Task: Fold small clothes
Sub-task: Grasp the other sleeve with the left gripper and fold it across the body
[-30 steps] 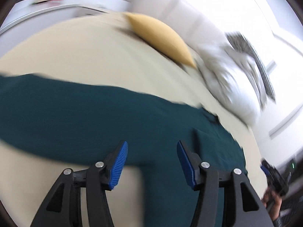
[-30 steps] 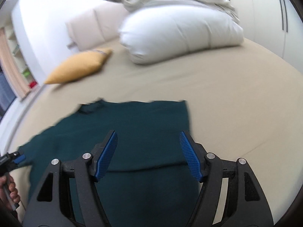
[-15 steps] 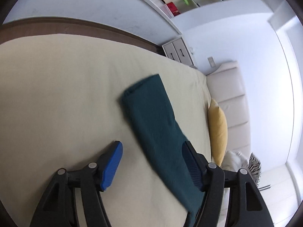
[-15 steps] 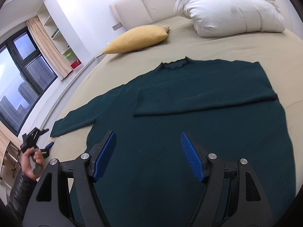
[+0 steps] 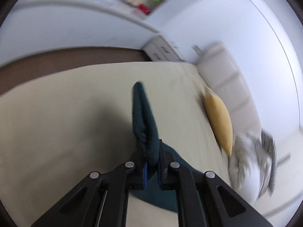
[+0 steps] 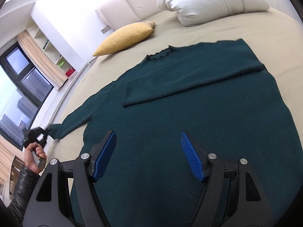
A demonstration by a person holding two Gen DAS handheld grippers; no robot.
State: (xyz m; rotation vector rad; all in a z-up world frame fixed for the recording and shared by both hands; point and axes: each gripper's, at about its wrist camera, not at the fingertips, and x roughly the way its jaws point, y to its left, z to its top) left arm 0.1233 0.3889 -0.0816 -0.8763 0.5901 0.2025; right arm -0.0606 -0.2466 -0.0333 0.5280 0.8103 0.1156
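A dark green sweater (image 6: pixel 198 113) lies flat on the beige bed (image 6: pixel 265 30), neck toward the pillows. Its right sleeve (image 6: pixel 189 87) is folded across the chest. Its left sleeve (image 6: pixel 81 115) stretches out to the left. My left gripper (image 5: pixel 151 162) is shut on the cuff of that left sleeve (image 5: pixel 144 121), which stands up between the jaws; it also shows in the right wrist view (image 6: pixel 45 132) at the sleeve's end. My right gripper (image 6: pixel 147 147) is open and empty, hovering over the sweater's lower body.
A yellow cushion (image 6: pixel 125 37) and a white pillow (image 6: pixel 212 1) lie at the head of the bed by the padded headboard (image 6: pixel 130 5). A window with curtains (image 6: pixel 24 83) and shelves are on the left. The bed's left edge (image 5: pixel 56 70) meets a brown floor.
My left gripper has closed on the left sleeve's cuff, which was lying flat between open jaws half a second ago. My right gripper has moved slightly lower over the sweater, still open.
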